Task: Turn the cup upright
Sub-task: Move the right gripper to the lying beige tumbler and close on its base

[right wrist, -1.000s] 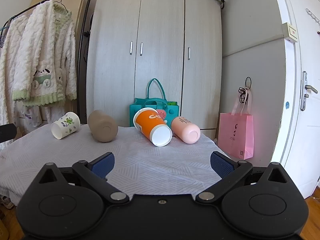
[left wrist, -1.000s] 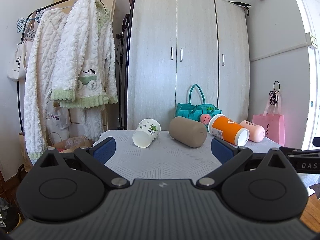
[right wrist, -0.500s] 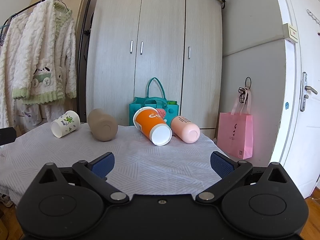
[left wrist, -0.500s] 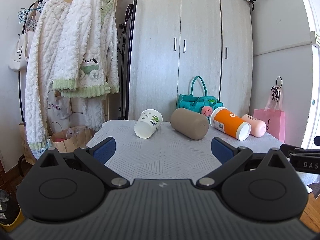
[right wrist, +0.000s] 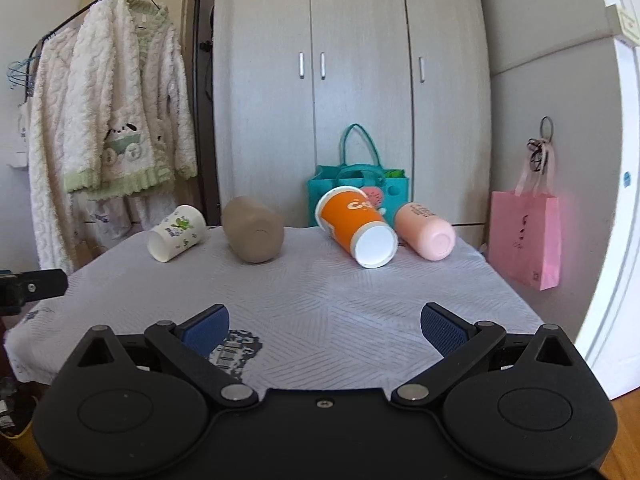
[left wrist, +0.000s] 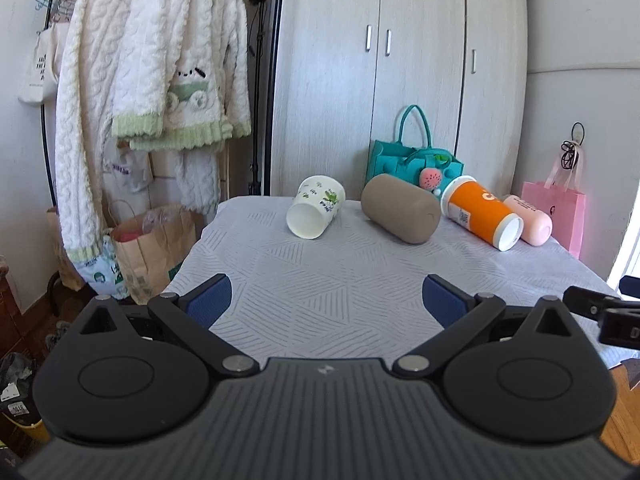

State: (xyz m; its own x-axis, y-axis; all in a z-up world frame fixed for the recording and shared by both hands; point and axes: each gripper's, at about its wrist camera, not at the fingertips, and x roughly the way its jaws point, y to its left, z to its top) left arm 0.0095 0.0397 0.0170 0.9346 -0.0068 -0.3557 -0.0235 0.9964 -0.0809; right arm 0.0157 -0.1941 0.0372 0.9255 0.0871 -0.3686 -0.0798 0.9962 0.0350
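I'm at the approach step: both my left gripper (left wrist: pixel 326 300) and right gripper (right wrist: pixel 325 326) hang spread wide and empty, well short of the cups. Next, I judge, I must pick one, perhaps the white paper cup with green prints (left wrist: pixel 315 212) lying on its side, and close in.

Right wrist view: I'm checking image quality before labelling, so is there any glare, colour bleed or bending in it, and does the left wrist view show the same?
Right wrist view: daylight washes the door edge white, a pink glow bleeds around the pink bag, and the wardrobe bows from the fisheye. Left wrist view: the right edge blows out white and the wardrobe curves likewise; the cups stay sharp.
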